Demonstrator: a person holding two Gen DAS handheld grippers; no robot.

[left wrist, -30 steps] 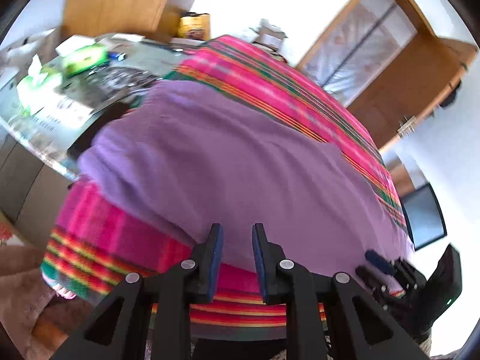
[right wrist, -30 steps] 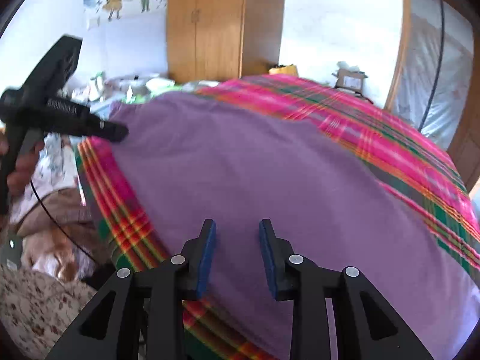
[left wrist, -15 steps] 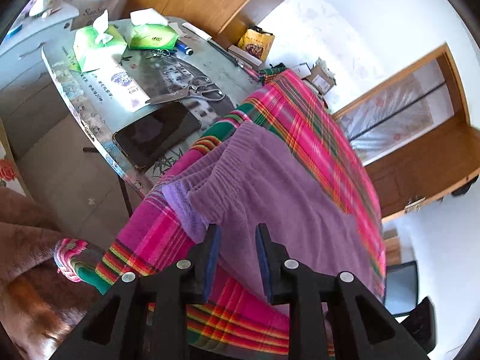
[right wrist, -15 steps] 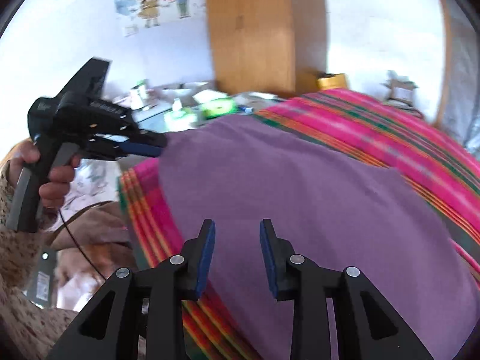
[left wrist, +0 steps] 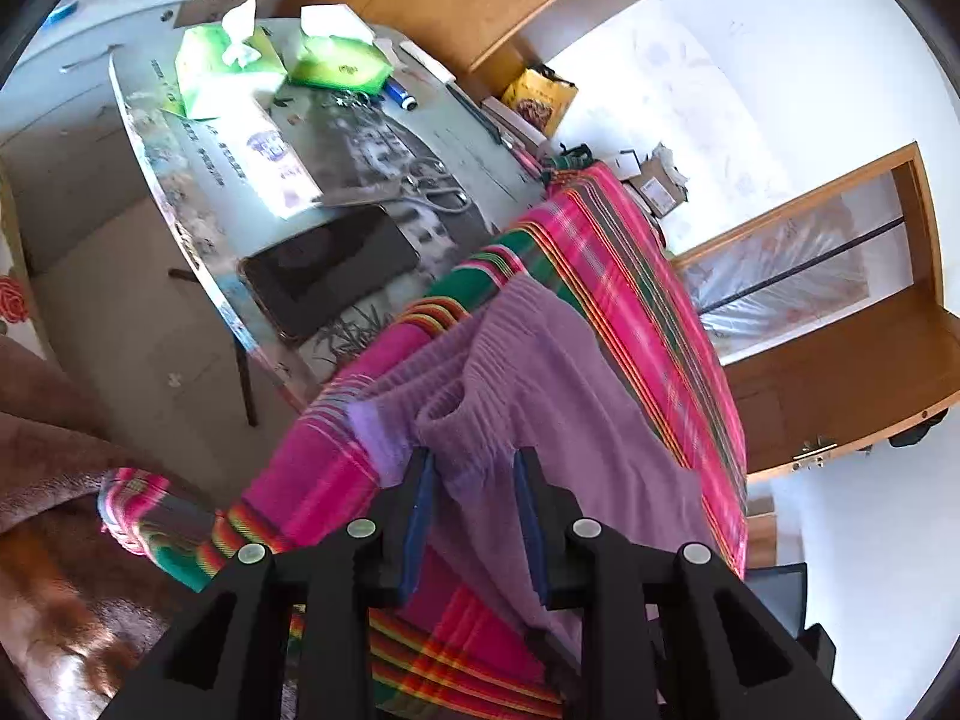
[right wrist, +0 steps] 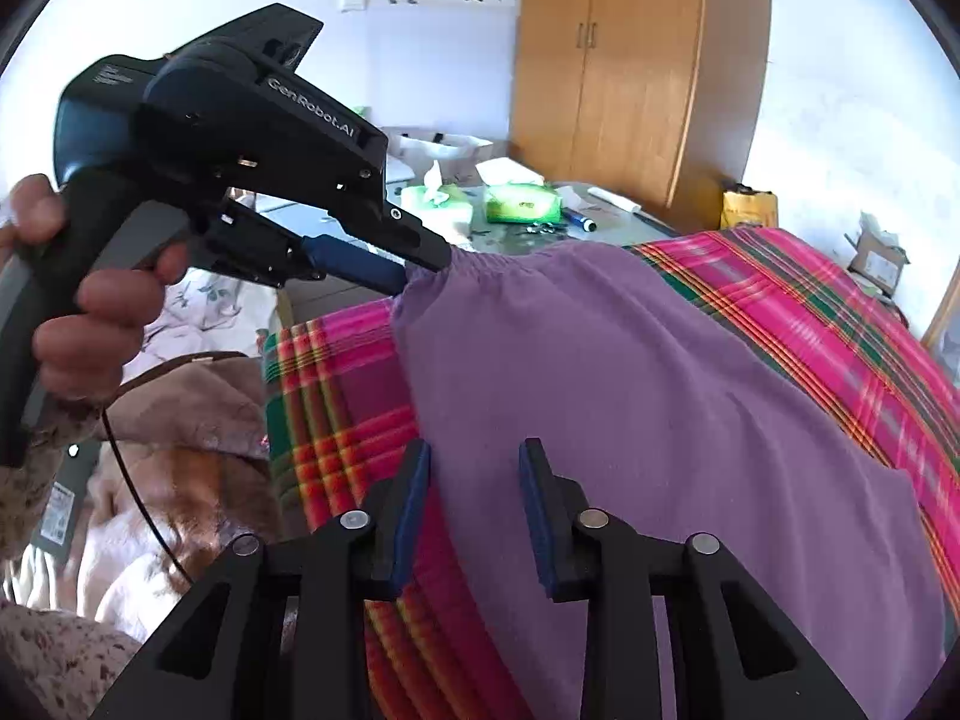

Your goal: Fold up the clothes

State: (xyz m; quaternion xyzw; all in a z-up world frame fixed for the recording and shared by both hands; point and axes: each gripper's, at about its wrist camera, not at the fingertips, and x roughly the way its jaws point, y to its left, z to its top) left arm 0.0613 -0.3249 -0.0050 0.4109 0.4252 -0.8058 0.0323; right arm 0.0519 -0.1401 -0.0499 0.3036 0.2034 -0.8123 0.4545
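On the striped blanket [right wrist: 798, 300] lies a purple garment [right wrist: 660, 408]. The left gripper [left wrist: 471, 516], opening, straddles its gathered waistband unpinched. The right gripper [right wrist: 474, 510], closing, straddles its near edge without pressing.

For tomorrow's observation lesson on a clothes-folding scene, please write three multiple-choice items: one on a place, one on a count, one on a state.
1. Where does the dark phone lie?
A. On the side table
B. On the purple garment
C. On the floor

2. How many green tissue packs stand on the table?
A. One
B. Two
C. Four

3. In what state is the purple garment?
A. Rolled into a ball
B. Hanging on a hook
C. Spread out on the plaid blanket

Answers:
1 A: the phone rests near the edge of the side table, next to the blanket.
2 B: one tissue pack stands beside another.
3 C: the purple garment lies open across the plaid blanket.
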